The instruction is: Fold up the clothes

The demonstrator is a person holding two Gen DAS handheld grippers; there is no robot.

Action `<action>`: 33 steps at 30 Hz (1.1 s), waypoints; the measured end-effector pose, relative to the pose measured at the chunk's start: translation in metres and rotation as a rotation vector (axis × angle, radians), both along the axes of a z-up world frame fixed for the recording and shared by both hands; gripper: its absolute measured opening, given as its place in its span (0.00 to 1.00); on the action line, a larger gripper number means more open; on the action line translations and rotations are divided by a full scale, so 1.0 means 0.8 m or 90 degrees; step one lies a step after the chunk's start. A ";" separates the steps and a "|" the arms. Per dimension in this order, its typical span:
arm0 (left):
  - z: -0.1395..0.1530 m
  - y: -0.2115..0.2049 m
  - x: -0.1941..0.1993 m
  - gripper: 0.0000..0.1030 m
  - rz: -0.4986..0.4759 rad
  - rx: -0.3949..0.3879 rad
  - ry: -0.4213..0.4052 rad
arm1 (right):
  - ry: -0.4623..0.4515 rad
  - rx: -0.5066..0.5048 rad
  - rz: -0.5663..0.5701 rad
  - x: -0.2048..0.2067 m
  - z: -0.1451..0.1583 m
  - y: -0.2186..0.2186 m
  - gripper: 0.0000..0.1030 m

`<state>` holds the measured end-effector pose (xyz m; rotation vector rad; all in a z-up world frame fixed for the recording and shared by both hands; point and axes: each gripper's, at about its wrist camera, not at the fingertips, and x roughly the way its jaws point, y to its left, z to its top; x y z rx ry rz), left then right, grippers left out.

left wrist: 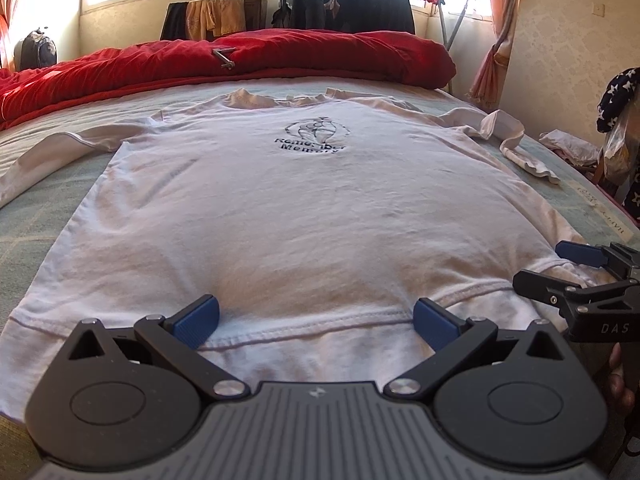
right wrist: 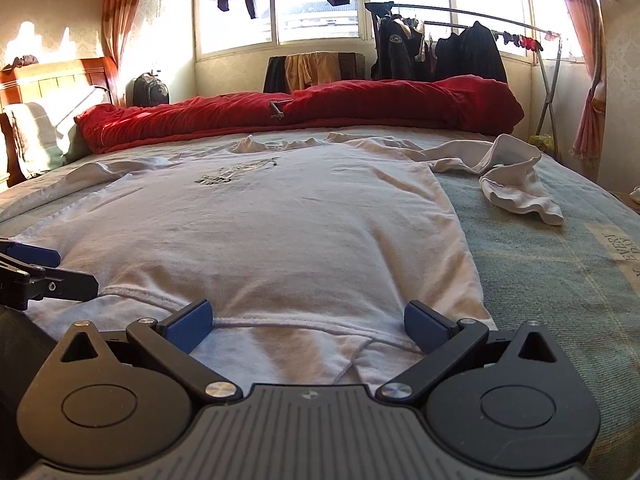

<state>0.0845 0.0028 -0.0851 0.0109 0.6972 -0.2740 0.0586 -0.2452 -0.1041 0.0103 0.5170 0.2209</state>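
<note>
Left handheld gripper (left wrist: 316,320): matte black plastic body, grey ribbed centre plate with a small pale diamond-shaped mark at its top edge. Two round black housings flank the plate, each with a raised circular disc. Black linkage arms run forward from silver round-head pivot screws; triangular cut-outs show at the outer corners. Fingertips (left wrist: 198,320) carry blue ribbed rubber pads.

Right handheld gripper (right wrist: 307,322): same build, with a grey ribbed plate, black housings, silver screws and blue pads. Seen side-on from the left wrist view, its black frame bears white letters "DAS" and small silver screw heads.
</note>
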 end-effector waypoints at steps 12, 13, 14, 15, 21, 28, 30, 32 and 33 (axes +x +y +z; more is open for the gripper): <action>0.083 0.030 0.100 0.99 -0.046 -0.038 0.006 | 0.136 0.043 0.026 0.084 0.073 -0.007 1.00; 0.087 0.034 0.120 0.99 -0.048 -0.046 0.016 | 0.130 0.035 0.030 0.102 0.086 -0.004 1.00; 0.089 0.038 0.144 0.99 -0.049 -0.055 0.031 | 0.122 0.025 0.035 0.120 0.099 0.000 1.00; 0.090 0.042 0.168 0.99 -0.049 -0.064 0.045 | 0.115 0.014 0.039 0.139 0.112 0.003 1.00; 0.061 0.057 0.277 0.99 0.027 -0.063 0.066 | 0.097 0.001 0.071 0.286 0.153 0.028 1.00; 0.009 0.050 0.294 0.99 -0.003 -0.064 0.063 | 0.211 0.068 0.038 0.431 0.073 0.030 1.00; 0.007 0.055 0.293 0.99 -0.013 -0.075 0.057 | 0.212 0.051 0.022 0.451 0.055 0.031 1.00; 0.005 0.062 0.292 0.99 -0.025 -0.090 0.046 | 0.201 0.044 0.015 0.471 0.043 0.026 1.00; 0.002 0.065 0.290 0.99 -0.031 -0.099 0.037 | 0.200 0.050 0.009 0.484 0.042 0.022 1.00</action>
